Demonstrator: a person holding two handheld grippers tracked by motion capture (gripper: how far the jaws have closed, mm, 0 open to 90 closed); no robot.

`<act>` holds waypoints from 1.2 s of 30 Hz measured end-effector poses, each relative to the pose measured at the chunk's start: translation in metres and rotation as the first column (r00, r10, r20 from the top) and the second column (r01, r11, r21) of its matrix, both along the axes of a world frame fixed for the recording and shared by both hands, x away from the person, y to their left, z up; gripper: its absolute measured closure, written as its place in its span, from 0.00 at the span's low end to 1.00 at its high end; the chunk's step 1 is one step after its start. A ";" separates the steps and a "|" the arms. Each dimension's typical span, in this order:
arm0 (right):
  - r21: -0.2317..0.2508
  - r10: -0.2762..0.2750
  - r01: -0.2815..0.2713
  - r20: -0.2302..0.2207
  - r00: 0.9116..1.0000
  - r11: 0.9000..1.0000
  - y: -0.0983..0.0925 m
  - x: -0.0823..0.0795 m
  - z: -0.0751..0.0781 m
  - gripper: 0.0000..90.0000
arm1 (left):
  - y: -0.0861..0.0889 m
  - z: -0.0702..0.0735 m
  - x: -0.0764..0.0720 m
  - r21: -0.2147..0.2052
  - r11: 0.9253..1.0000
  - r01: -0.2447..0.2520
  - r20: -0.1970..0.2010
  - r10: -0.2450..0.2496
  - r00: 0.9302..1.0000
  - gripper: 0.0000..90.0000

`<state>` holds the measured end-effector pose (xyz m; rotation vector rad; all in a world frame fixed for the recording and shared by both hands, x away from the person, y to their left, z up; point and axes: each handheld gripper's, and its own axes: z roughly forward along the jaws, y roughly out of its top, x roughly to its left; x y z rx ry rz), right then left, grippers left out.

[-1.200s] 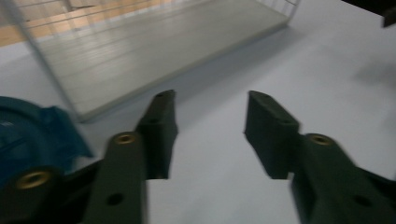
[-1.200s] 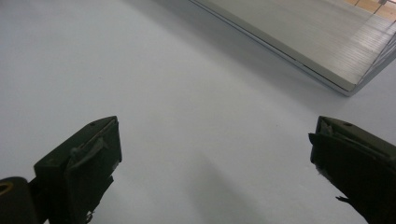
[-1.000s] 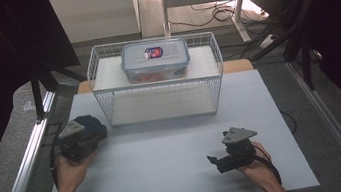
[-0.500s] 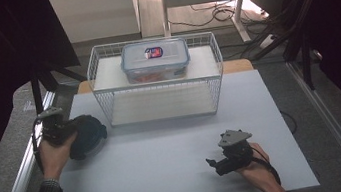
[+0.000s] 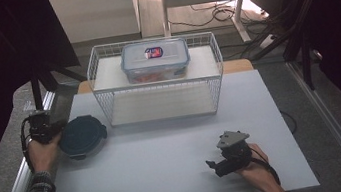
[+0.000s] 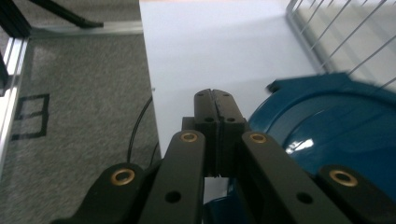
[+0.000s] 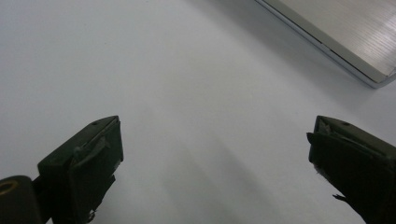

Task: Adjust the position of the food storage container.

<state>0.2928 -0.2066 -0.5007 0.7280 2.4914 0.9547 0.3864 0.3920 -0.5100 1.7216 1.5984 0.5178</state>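
**Left gripper shut beside blue lid**

Left gripper (image 6: 215, 100) at table's (image 5: 176, 150) left edge, jaws pressed together w/ nothing between, just left of blue lid (image 5: 81, 137) lying flat on table. Right gripper (image 5: 218, 164) near front edge, jaws wide, empty.

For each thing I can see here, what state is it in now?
Left tool: shut, nothing between the jaws, beside the blue round lid.
Right tool: open, holding nothing, over the bare table.
Blue round lid: lying flat on the table, free.
Clear container: lid on, standing on the wire rack.
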 end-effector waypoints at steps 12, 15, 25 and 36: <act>0.001 0.013 -0.013 -0.029 1.000 1.000 0.005 0.000 -0.002 0.03 | -0.025 -0.001 -0.027 -0.039 0.998 0.051 0.011 -0.051 0.999 1.00; -0.004 0.017 -0.017 -0.033 0.999 1.000 0.006 0.000 -0.003 0.03 | -0.036 -0.001 -0.040 -0.031 0.997 0.064 0.021 -0.063 0.998 1.00; -0.011 0.020 -0.020 -0.043 0.999 1.000 0.009 -0.001 -0.004 0.03 | -0.096 0.002 -0.063 0.023 0.985 0.171 0.037 -0.172 0.984 1.00; 0.016 -0.020 0.021 -0.045 0.999 1.000 -0.004 -0.002 -0.003 0.03 | -0.077 0.001 -0.104 0.087 0.994 0.066 0.011 -0.067 0.998 1.00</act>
